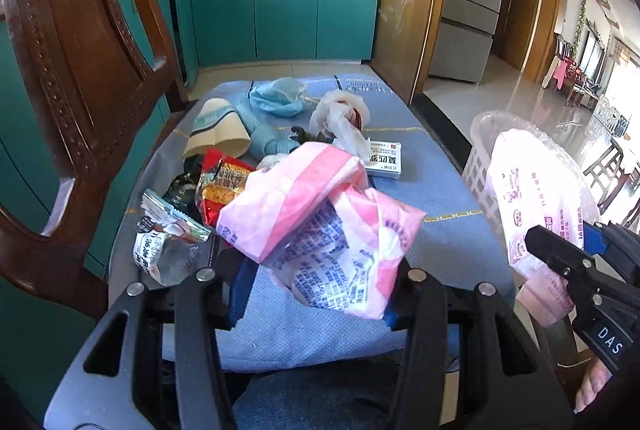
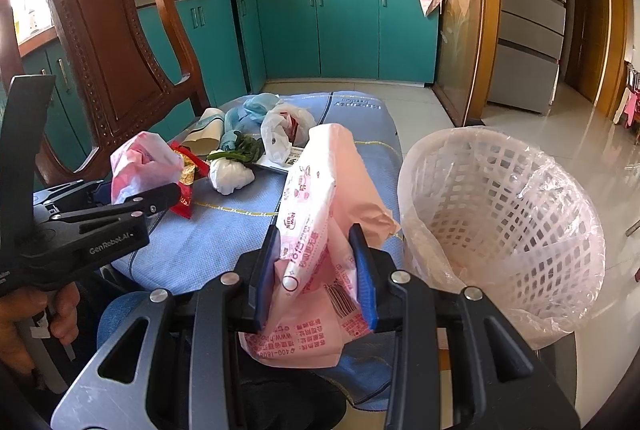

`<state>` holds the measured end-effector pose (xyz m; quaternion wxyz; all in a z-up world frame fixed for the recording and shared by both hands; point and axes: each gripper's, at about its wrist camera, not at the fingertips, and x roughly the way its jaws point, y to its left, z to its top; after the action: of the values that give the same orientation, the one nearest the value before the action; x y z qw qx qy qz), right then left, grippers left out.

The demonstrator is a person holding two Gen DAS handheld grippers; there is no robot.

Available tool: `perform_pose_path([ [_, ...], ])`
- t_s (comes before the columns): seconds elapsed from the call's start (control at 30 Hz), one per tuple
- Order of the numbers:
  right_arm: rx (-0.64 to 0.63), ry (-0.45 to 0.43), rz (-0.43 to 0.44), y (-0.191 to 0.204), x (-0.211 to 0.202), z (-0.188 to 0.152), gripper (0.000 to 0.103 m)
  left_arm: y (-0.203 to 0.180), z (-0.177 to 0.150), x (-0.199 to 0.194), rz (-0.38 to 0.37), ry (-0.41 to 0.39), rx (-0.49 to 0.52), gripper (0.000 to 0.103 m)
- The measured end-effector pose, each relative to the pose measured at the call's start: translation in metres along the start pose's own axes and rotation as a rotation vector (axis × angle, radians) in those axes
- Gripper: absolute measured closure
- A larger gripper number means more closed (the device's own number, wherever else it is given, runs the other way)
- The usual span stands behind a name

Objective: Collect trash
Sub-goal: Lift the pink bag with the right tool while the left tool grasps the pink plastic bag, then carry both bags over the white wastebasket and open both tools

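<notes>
Fingers of left gripper [image 1: 316,266] clenched on crumpled pink wrapper [image 1: 320,214]; right gripper [image 2: 316,270] clamped on second pink wrapper [image 2: 320,198], just left of lined basket [image 2: 500,206]. Remaining litter — red snack packet [image 1: 220,186], paper cup [image 1: 218,130] — lies on blue-clothed table [image 1: 432,182], left of basket. Step, as judged: carry to bin. Next move calls for swinging each load over basket rim, then release.
</notes>
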<state>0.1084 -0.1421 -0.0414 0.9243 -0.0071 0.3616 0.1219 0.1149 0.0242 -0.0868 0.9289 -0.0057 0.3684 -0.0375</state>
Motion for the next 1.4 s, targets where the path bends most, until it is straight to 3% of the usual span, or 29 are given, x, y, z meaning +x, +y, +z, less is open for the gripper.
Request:
perform_pose_path([
  [0.5, 0.04, -0.095, -0.05, -0.033, -0.03, 0.015, 0.068, -0.009, 0.012, -0.024, -0.009, -0.061, 0.01, 0.052],
  [0.63, 0.096, -0.136, -0.097, -0.064, -0.044, 0.018, 0.068, -0.02, 0.021, -0.025, -0.067, -0.062, 0.024, 0.053],
  [0.8, 0.175, -0.159, -0.186, -0.114, -0.063, 0.007, 0.068, -0.054, 0.036, -0.012, -0.192, -0.052, 0.065, 0.053],
  [1.03, 0.26, -0.155, -0.273, -0.172, -0.076, -0.013, 0.068, -0.122, 0.061, 0.02, -0.364, -0.004, 0.139, 0.053],
  [1.23, 0.295, -0.157, -0.307, -0.195, -0.079, -0.017, 0.068, -0.19, 0.066, 0.051, -0.454, 0.043, 0.253, 0.052],
  [1.33, 0.302, -0.15, -0.313, -0.2, -0.075, -0.017, 0.068, -0.214, 0.064, 0.066, -0.466, 0.068, 0.305, 0.039],
  [1.4, 0.302, -0.147, -0.311, -0.203, -0.073, -0.015, 0.067, -0.219, 0.064, 0.075, -0.436, 0.071, 0.311, 0.022],
])
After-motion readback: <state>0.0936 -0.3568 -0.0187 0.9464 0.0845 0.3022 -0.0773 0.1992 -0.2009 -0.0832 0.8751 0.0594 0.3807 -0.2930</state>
